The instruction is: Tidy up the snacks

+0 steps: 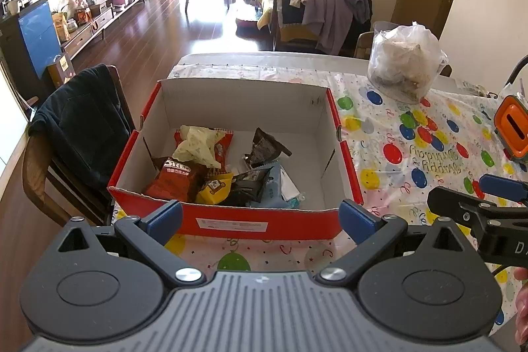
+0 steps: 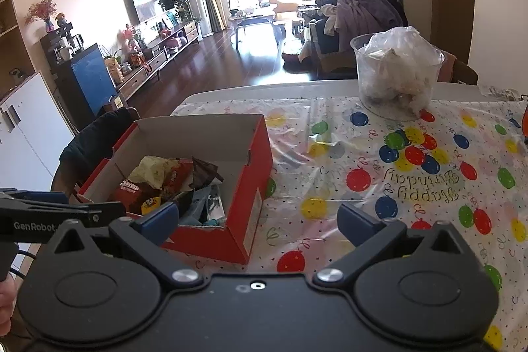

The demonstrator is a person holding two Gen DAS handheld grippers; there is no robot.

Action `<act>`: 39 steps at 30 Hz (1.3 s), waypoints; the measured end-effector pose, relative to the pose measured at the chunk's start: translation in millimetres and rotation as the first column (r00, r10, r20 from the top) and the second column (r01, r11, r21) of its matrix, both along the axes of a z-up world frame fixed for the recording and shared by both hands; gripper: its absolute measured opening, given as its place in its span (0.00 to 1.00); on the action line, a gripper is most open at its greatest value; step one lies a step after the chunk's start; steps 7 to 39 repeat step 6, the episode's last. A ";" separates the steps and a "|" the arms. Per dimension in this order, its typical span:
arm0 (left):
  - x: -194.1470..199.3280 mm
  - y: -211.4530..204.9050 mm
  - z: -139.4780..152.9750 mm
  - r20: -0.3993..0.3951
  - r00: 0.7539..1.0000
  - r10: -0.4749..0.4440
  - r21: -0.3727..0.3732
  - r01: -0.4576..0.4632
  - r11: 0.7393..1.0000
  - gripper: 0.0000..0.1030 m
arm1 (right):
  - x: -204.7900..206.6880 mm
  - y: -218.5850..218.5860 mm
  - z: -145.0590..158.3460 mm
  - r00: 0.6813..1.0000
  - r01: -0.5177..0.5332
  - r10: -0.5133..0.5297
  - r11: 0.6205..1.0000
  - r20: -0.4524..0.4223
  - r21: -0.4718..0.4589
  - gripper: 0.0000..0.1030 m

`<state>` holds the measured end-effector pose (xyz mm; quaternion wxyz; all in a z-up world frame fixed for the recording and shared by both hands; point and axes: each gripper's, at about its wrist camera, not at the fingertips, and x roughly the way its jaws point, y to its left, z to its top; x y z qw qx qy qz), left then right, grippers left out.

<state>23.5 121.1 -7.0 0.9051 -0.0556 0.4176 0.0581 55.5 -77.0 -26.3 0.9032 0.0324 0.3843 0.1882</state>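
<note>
A red cardboard box (image 1: pixel 264 221) with a white inside stands on the table at its left edge; it also shows in the right wrist view (image 2: pixel 257 160). Inside lie several snack packets: a red Oreo pack (image 1: pixel 173 175), a yellow pack (image 1: pixel 214 188), dark wrappers (image 1: pixel 265 147) and a pale yellow wrapper (image 1: pixel 198 145). My left gripper (image 1: pixel 260 218) is open and empty, just in front of the box's near wall. My right gripper (image 2: pixel 257 221) is open and empty, to the right of the box over the tablecloth. The right gripper's fingers (image 1: pixel 501 187) show at the left view's right edge.
A balloon-print "Happy Birthday" tablecloth (image 2: pixel 412 180) covers the table. A clear plastic tub with a bag in it (image 2: pixel 396 78) stands at the back right. An orange and grey object (image 1: pixel 511 127) sits at the far right. A chair with a dark jacket (image 1: pixel 82 127) stands left of the table.
</note>
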 end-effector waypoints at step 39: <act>3.3 -10.0 -2.2 -0.006 1.000 -0.012 0.001 0.012 1.000 0.99 | 0.1 -9.4 -1.5 1.000 0.007 -0.007 1.000 -0.007 0.000 1.00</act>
